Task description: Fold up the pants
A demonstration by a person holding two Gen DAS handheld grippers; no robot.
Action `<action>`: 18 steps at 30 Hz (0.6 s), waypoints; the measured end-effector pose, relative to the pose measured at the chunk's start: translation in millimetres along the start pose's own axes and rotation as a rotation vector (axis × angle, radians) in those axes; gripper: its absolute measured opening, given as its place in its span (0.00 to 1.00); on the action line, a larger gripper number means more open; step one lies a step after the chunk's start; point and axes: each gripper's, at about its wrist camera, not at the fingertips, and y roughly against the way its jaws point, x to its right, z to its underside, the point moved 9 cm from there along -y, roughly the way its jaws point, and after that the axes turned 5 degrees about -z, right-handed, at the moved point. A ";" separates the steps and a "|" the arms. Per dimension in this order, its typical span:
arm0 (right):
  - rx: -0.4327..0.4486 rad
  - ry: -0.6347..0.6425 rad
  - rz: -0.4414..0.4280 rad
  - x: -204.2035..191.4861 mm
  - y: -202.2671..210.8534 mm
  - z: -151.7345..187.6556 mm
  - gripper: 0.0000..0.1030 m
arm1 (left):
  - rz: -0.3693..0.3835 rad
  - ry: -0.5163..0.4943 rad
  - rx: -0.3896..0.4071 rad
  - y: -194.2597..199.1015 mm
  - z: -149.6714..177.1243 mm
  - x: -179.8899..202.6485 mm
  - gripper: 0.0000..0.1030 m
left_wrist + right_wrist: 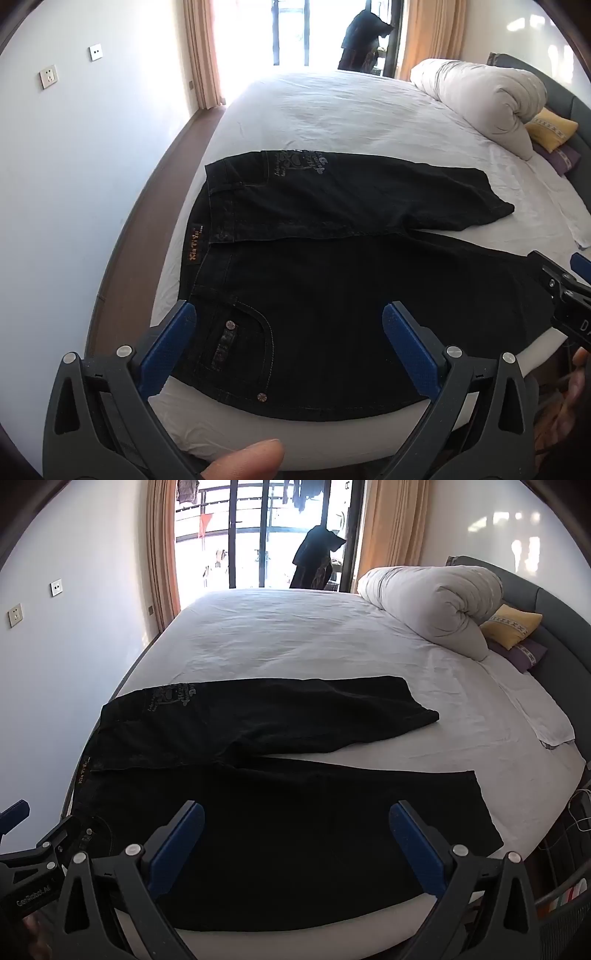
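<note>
We found the black pants spread flat on the white bed, waistband toward the wall on the left, the two legs parted and running to the right, the nearer leg along the near edge of the mattress. Our left tool stood wide with nothing between its blue pads, poised above the pocket end. Our right tool likewise stood wide and empty, poised above the nearer leg.
</note>
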 end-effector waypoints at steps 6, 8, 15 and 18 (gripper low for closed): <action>0.000 0.000 0.002 1.4 0.8 -0.8 1.00 | 0.018 0.016 0.008 3.7 -0.4 3.5 1.00; 0.001 0.000 0.001 2.0 1.6 -1.2 1.00 | 0.024 0.018 0.010 0.0 -0.9 4.5 1.00; -0.005 0.000 -0.001 1.4 -0.3 -1.5 1.00 | 0.026 0.021 0.013 -0.7 -1.8 2.7 1.00; -0.006 -0.001 -0.001 1.8 -0.7 -1.7 1.00 | 0.026 0.022 0.013 -0.2 -1.8 2.8 1.00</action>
